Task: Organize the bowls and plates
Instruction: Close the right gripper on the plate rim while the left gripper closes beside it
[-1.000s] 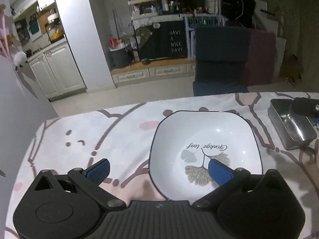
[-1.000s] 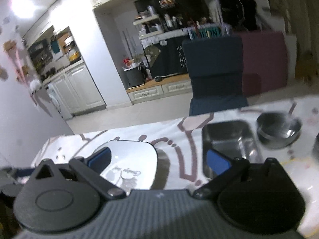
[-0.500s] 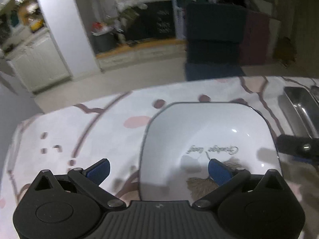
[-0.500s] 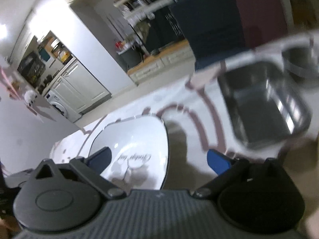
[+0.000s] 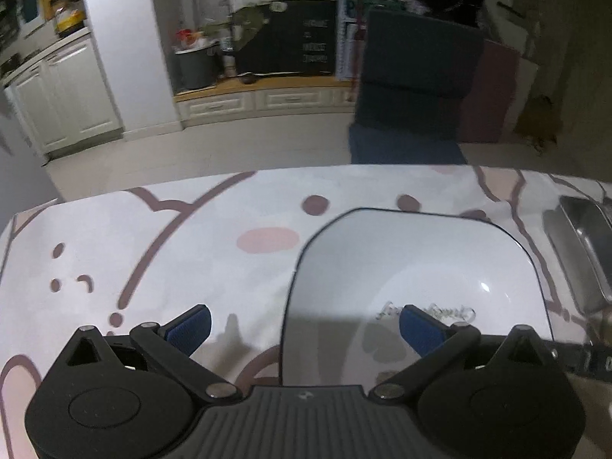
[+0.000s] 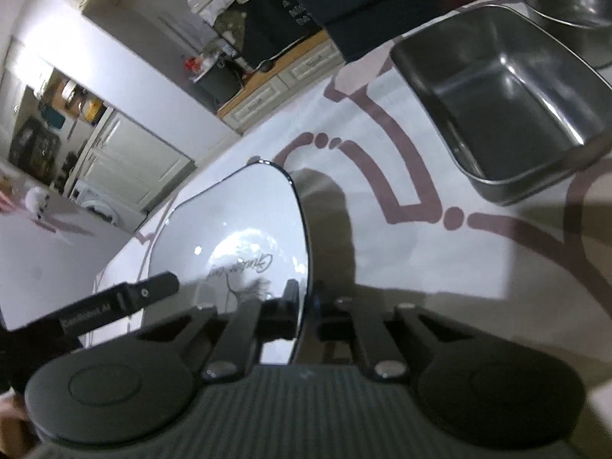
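Your right gripper (image 6: 304, 298) is closing on the right rim of the plate (image 6: 237, 244): its fingers are nearly together, one inside the rim and one outside, and the edge is pinched between them. The plate (white, squarish, dark-edged, with script and a leaf print) sits on the counter (image 6: 401, 252), which has a white cloth with mauve lines and dots.

Your left gripper (image 5: 304, 325) is wide open with nothing in it. Its blue fingers (image 5: 189, 325) straddle the plate's left edge (image 5: 290, 306), one over the cloth and one over the plate's inside. Whether either finger touches, I can't tell.

To the right of the plate, well apart, there's a steel tray (image 6: 505, 91), empty. Just behind the tray is a steel bowl (image 6: 570, 4) at the frame corner. The left view only catches the tray's edge (image 5: 585, 244).
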Tool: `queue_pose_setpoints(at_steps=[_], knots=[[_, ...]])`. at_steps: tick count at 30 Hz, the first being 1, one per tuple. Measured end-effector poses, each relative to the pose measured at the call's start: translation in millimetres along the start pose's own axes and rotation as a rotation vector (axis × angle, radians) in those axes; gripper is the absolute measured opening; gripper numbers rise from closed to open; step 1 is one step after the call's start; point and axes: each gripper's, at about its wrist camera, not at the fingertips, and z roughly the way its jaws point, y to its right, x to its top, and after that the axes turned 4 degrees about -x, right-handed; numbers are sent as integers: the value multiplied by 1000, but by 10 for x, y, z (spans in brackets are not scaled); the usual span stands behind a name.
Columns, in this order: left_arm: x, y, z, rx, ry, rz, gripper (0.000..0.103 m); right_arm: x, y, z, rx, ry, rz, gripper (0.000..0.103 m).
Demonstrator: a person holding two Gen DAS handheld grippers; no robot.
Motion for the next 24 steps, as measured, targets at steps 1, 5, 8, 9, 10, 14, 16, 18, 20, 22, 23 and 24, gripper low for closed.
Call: queue_pose_setpoints(at_steps=[1, 5, 8, 9, 10, 14, 16, 18, 20, 22, 23, 24], knots=[[-5, -1, 6, -21, -10, 2, 103, 11, -18, -7, -4, -3, -17, 9], [-18, -39, -10, -94, -28, -32, 103, 103, -65, 30, -32, 6, -83, 8], [-31, -109, -46, -166, -37, -105, 102, 193, -42, 18, -29, -1, -93, 8], [-40, -124, -62, -187, -35, -129, 100, 237, -34, 28, -32, -4, -98, 8], [-45, -150, -75, -208, -33, -154, 97, 286, -24, 46, -31, -9, -102, 8], [-49, -214, -89, -230, -41, -215, 87, 425, 4, 119, -25, -35, -133, 9], [-50, -253, -69, -236, -47, -247, 79, 528, -21, 205, -26, -53, -167, 10], [-68, -271, -44, -249, -59, -271, 74, 587, -67, 218, -34, -78, -220, 11], [-96, -262, -16, -258, -77, -275, 69, 639, -121, 255, -40, -92, -284, 13], [-118, -248, 14, -261, -95, -273, 62, 685, -170, 286, -45, -106, -323, 14], [-129, -240, 29, -264, -103, -275, 61, 703, -199, 295, -50, -101, -341, 15], [-138, -244, 41, -266, -107, -277, 58, 720, -233, 302, -57, -87, -363, 15]])
